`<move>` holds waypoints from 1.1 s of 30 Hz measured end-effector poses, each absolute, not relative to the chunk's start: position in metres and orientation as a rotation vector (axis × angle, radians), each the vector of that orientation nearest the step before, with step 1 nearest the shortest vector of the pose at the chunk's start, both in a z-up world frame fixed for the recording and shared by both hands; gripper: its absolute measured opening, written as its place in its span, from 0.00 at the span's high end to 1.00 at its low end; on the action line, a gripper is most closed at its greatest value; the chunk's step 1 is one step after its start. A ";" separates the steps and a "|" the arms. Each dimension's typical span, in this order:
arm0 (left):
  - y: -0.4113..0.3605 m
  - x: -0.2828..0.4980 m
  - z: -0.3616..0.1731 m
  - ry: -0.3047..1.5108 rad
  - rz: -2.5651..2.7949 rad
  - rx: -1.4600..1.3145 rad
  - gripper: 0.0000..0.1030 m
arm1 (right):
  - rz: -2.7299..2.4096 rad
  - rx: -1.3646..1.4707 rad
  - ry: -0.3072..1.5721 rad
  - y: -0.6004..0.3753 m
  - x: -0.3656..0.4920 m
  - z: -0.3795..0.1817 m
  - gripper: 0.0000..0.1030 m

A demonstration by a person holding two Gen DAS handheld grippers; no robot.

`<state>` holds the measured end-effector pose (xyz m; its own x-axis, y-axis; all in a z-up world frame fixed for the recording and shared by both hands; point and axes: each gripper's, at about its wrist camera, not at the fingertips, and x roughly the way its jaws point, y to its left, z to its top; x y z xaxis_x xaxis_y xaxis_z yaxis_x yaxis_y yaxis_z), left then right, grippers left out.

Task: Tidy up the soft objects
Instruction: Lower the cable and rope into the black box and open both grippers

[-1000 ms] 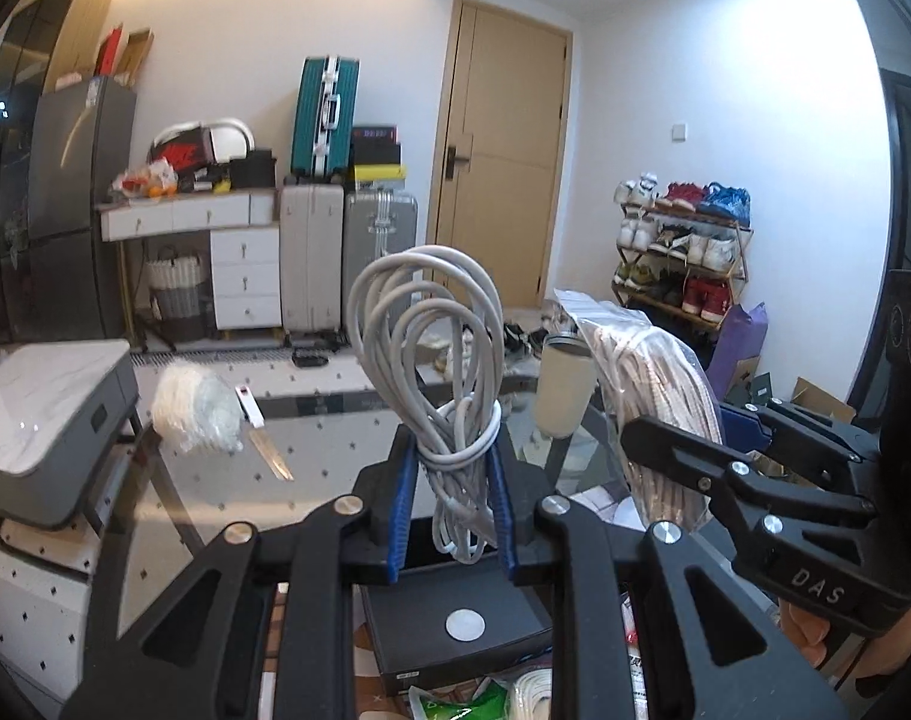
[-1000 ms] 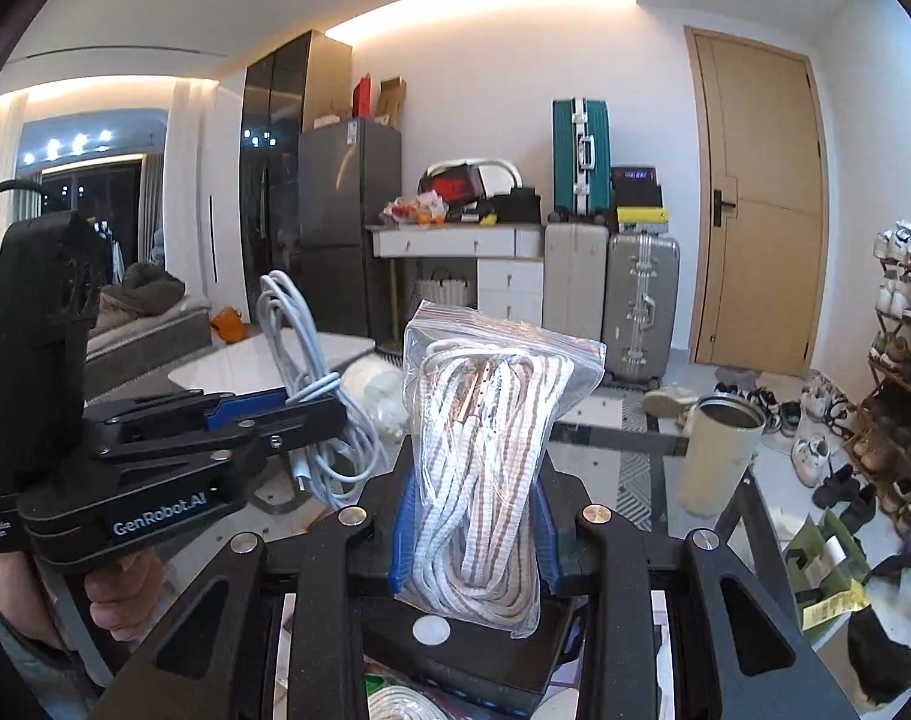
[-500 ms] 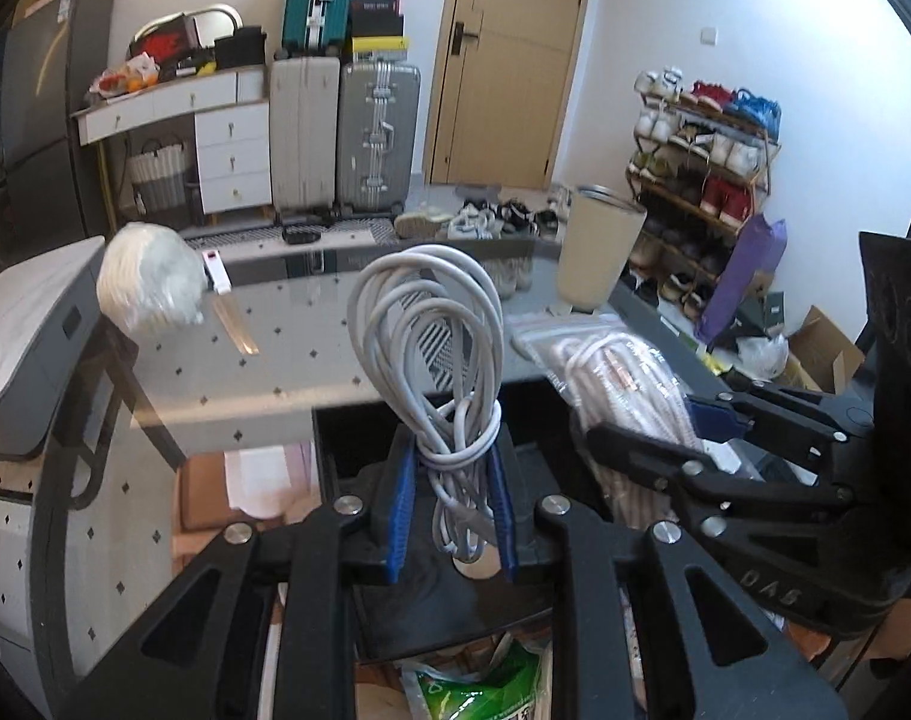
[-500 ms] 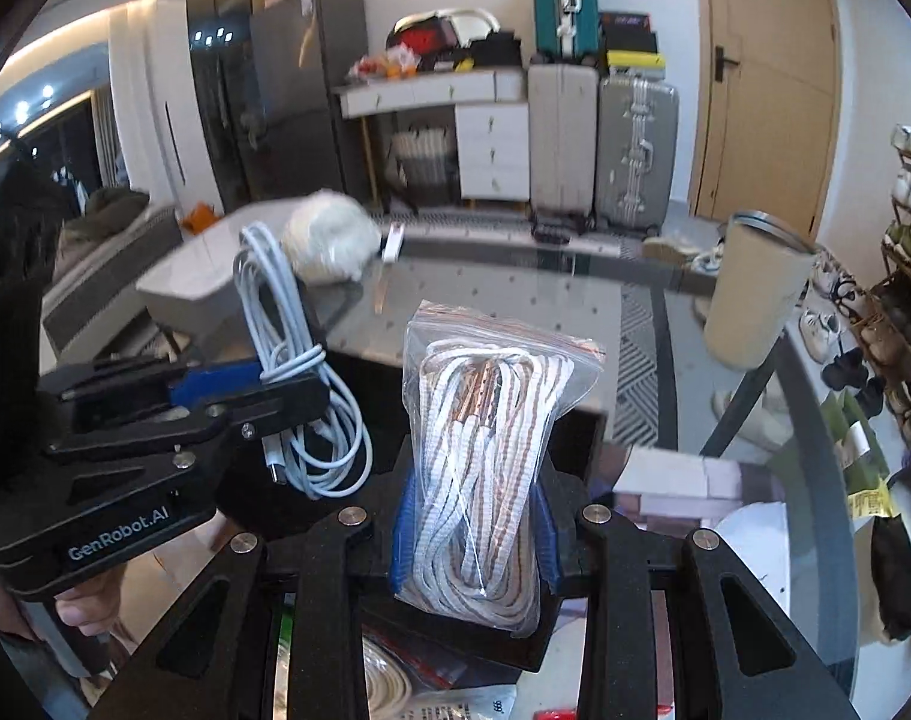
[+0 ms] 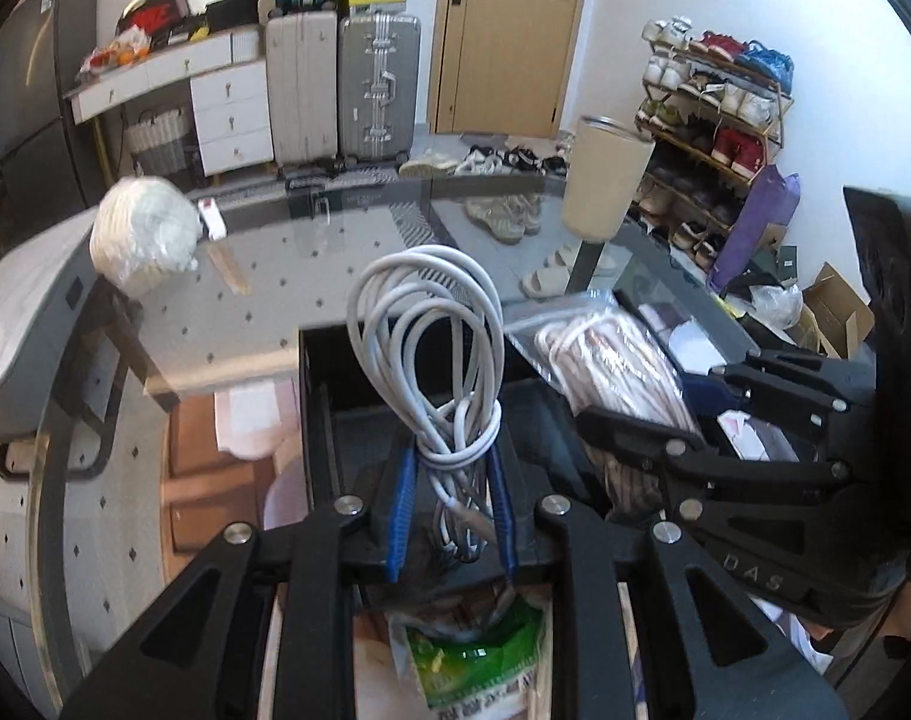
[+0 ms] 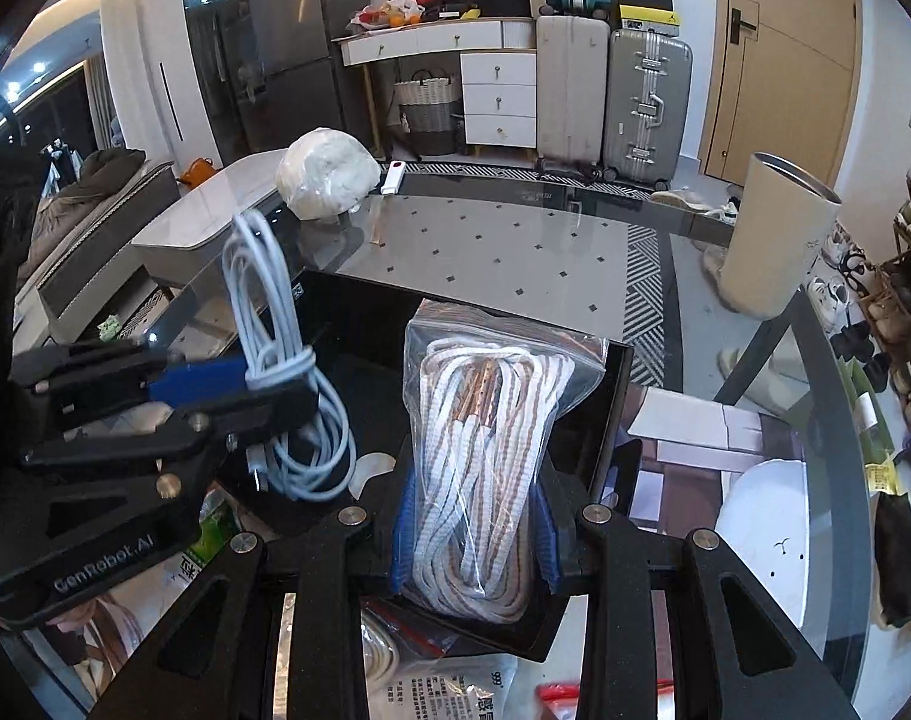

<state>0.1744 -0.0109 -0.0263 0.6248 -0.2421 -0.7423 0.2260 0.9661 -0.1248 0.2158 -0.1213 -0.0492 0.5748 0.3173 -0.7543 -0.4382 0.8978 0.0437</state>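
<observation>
You've brought both loads down over the black box (image 6: 620, 384), left gripper (image 5: 452, 516) clamping the cable (image 5: 431, 360), right gripper (image 6: 473, 540) clamping the bagged rope (image 6: 485, 450), so release looks next.

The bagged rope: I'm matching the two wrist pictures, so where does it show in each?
Left wrist view: the bagged rope sits right of centre, clamped in the right tongs that reach in from the right edge.
Right wrist view: the bagged rope stands at bottom centre between that camera's own tongs.
Shared landmark: the beige tumbler on the glass table, to the upper right of the rope in both.
</observation>
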 end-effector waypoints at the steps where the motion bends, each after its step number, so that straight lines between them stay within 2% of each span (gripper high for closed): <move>1: -0.013 0.171 -0.029 0.873 -0.265 -0.010 0.79 | 0.446 -0.154 0.854 -0.122 0.216 -0.050 0.69; 14: -0.008 0.162 -0.031 0.924 -0.231 -0.001 0.79 | 0.475 -0.192 0.865 -0.118 0.205 -0.047 0.69; 20: -0.009 0.159 -0.027 0.911 -0.259 0.011 0.78 | 0.503 -0.165 0.877 -0.120 0.200 -0.044 0.60; 24: -0.007 0.155 -0.015 0.885 -0.265 0.012 0.77 | 0.512 -0.148 0.860 -0.125 0.193 -0.035 0.59; 25: -0.006 0.153 -0.011 0.878 -0.267 0.008 0.73 | 0.515 -0.138 0.854 -0.128 0.190 -0.030 0.59; 26: -0.003 0.148 -0.005 0.865 -0.274 0.004 0.63 | 0.519 -0.120 0.845 -0.134 0.187 -0.023 0.59; 28: 0.002 0.140 0.004 0.842 -0.281 0.003 0.53 | 0.521 -0.095 0.837 -0.144 0.181 -0.014 0.59; 33: 0.020 0.111 0.017 0.806 -0.308 -0.011 0.50 | 0.508 -0.074 0.843 -0.176 0.159 -0.001 0.59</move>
